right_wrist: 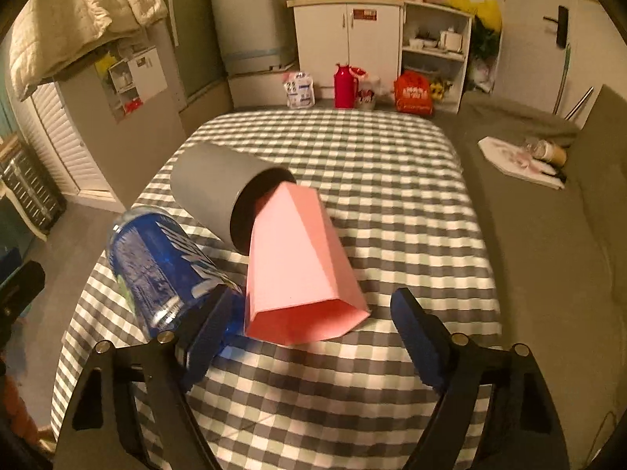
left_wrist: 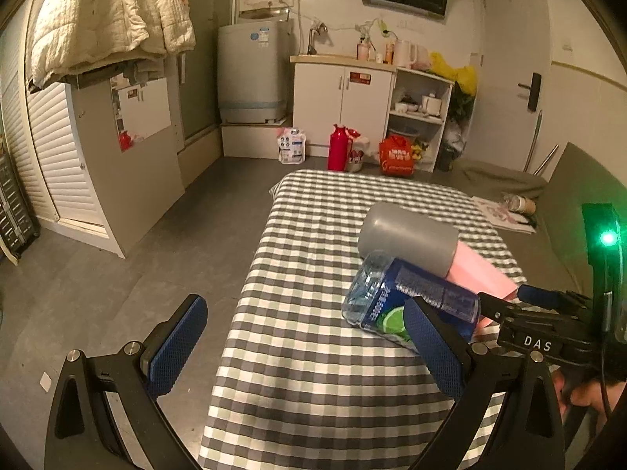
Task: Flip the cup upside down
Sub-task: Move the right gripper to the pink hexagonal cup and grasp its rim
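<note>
A pink faceted cup (right_wrist: 298,270) lies on its side on the checked tablecloth (right_wrist: 372,180), its mouth toward the right wrist camera and its base inside the mouth of a grey cup (right_wrist: 211,188), which also lies on its side. My right gripper (right_wrist: 313,337) is open, its fingers on either side of the pink cup's mouth. In the left wrist view the grey cup (left_wrist: 407,235) and pink cup (left_wrist: 482,270) lie ahead on the right. My left gripper (left_wrist: 305,348) is open and empty, over the table's left edge.
A blue plastic bottle (right_wrist: 164,270) lies on its side left of the cups, touching the right gripper's left finger; it also shows in the left wrist view (left_wrist: 407,301). A grey sofa (right_wrist: 548,215) lies right of the table. Red flask (right_wrist: 345,86) and bags stand on the floor beyond.
</note>
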